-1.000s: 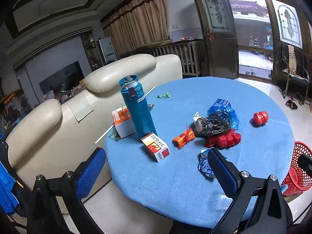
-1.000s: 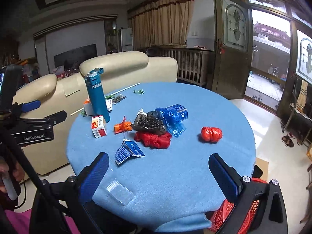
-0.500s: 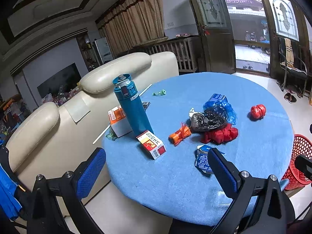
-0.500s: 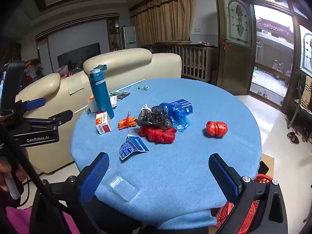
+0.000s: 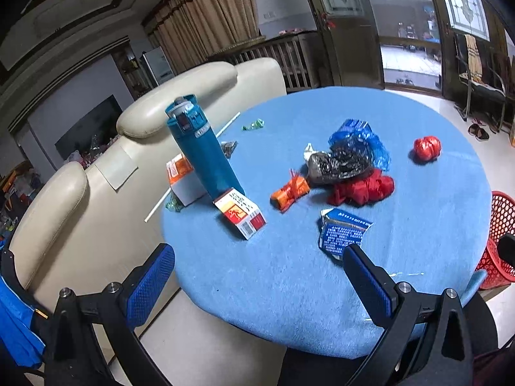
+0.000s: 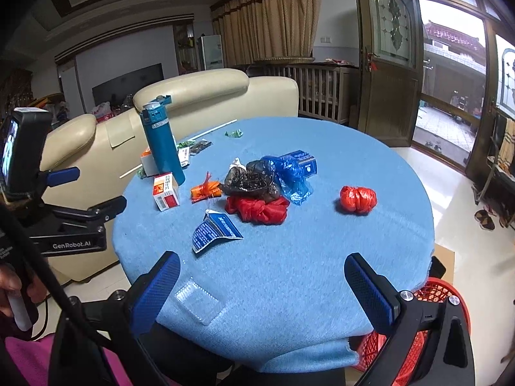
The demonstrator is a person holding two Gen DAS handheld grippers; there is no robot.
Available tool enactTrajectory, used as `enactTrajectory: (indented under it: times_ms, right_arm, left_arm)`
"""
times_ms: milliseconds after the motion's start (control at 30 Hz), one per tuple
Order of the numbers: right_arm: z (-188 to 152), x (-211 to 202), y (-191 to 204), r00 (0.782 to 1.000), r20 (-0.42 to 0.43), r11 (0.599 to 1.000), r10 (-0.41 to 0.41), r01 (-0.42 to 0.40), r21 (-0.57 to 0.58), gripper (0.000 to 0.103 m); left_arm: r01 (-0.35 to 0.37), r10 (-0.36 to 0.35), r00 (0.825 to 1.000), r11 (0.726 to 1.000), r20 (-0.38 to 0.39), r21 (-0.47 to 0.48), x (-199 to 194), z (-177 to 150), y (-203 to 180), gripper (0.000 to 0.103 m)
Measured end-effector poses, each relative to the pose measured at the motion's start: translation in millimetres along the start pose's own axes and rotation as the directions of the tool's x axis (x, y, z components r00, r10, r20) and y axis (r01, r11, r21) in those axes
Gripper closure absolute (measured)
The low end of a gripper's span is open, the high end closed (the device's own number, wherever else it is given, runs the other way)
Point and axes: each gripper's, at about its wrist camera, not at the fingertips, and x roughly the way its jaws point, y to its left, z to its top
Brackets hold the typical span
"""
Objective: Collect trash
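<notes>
Trash lies scattered over the round blue table (image 6: 322,289): a flat blue wrapper (image 6: 214,231) nearest the near edge, a clear plastic tray (image 6: 199,303) right at that edge, and a central heap of red bag (image 6: 257,208), black bag (image 6: 251,180) and blue bag (image 6: 294,173). Red ball of plastic (image 6: 358,199) sits apart to the right.

Left gripper (image 5: 257,276) spread wide, holding nothing, short of the table. Right gripper (image 6: 262,284) likewise spread and empty, hovering over the near edge.

Red basket (image 6: 428,292) on the floor at the right, partly hidden by the table.

Risks, as judged:
- thin wrapper and clear tray lie flat; fingers may slide over them or pinch the cloth.
- bags are tangled; lifting one may drag others.
- teal bottle (image 6: 162,143) stands tall beside the small carton (image 6: 165,191); a reach there could topple it.
</notes>
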Motion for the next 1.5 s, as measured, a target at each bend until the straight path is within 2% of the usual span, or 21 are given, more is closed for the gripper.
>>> enactTrajectory:
  times_ms: [233,933,1500]
  right_arm:
    - [-3,12,-1,0.999,-0.034,1.000,0.011,-0.010,0.010,0.000]
    - [-8,31,6,0.995,-0.090,0.999,0.046,-0.045,0.006,0.000]
    - [-12,66,18,0.977,-0.196,0.996,0.085,-0.088,-0.008,0.000]
  left_arm:
    - [0.005,-0.006,0.999,1.000,-0.041,-0.011,15,-4,1,0.000]
    - [0.015,-0.017,0.995,1.000,-0.096,-0.021,34,-14,5,0.000]
    - [0.020,-0.029,0.985,0.998,-0.168,-0.055,64,-27,16,0.000]
